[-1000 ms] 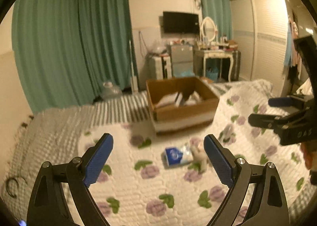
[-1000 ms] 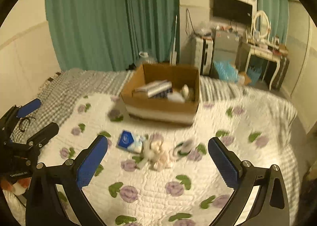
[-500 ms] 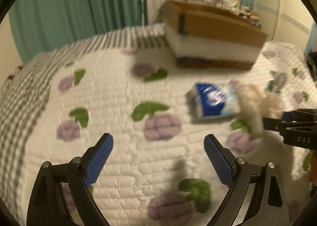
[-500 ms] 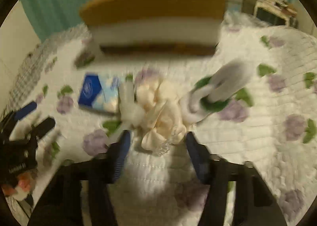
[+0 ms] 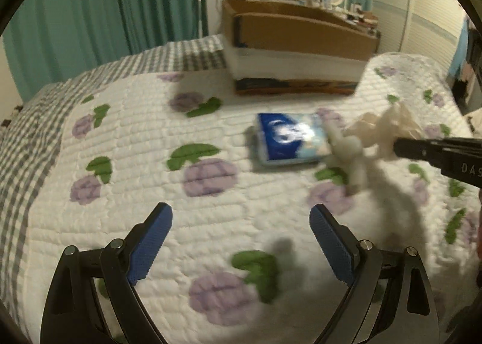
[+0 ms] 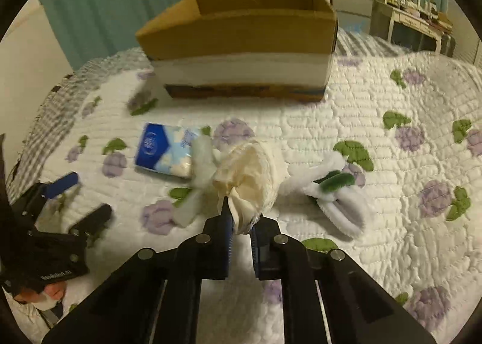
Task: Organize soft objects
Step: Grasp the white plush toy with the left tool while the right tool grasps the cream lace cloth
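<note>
My right gripper (image 6: 240, 225) is shut on a cream ruffled cloth (image 6: 251, 173) lying on the bed; it enters the left wrist view (image 5: 400, 145) from the right, with the cloth (image 5: 388, 124) at its tip. A white fluffy strip (image 6: 198, 175) trails from the cloth. A blue tissue pack (image 6: 165, 149) lies just left of it, also in the left wrist view (image 5: 290, 140). A white and green plush piece (image 6: 331, 190) lies to the right. My left gripper (image 5: 241, 241) is open and empty, low over the quilt, short of the tissue pack.
An open cardboard box (image 6: 241, 42) stands on the floral quilt (image 6: 391, 223) behind the objects. Teal curtains (image 5: 90, 12) hang at the back left. A dresser with mirror (image 6: 406, 9) stands at the back right.
Both grippers dropped from a high view to just above the quilt. My right gripper closed on the cream cloth. My left gripper stayed open.
</note>
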Tool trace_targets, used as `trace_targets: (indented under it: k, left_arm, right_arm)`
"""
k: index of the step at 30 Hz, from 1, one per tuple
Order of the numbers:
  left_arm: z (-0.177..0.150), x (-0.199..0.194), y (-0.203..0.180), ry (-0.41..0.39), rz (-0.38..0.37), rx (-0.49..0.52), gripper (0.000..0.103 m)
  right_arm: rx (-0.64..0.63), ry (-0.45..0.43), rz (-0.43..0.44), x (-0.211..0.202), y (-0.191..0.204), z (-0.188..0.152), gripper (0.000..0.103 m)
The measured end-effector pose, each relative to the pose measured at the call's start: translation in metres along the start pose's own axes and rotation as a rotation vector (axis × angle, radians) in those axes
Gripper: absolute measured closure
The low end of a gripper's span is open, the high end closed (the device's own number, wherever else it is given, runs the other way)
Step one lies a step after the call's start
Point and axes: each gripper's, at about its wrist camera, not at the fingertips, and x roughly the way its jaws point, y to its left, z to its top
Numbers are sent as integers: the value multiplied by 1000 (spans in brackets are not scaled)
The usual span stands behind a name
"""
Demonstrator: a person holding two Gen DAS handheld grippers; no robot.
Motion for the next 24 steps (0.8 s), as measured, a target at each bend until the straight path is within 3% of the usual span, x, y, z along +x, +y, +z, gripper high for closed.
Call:
trace_targets:
  k: [4, 8, 13, 16, 23, 24]
  left_arm:
    - [7, -13, -22, -10, -36, 19, 10]
    - [19, -6, -49, 7, 5, 36, 10]
    - [36, 13, -72, 56, -45, -3, 12]
    - [46, 23, -89, 55, -61, 7, 26]
    - [54, 60, -122, 117, -103, 54, 48]
    - [55, 67, -123, 129, -99, 54, 57]
  right_arm:
    - [-24, -71, -3, -27, 4, 3, 94]
    - [-57, -106, -48, -45, -6, 11, 94]
    - [-81, -125, -126, -47, -32, 17, 94]
    - [-71, -127, -152, -37, -50, 23, 94]
    - [11, -107, -87, -20, -83, 22, 94]
    - [17, -110, -77, -20, -85, 22, 94]
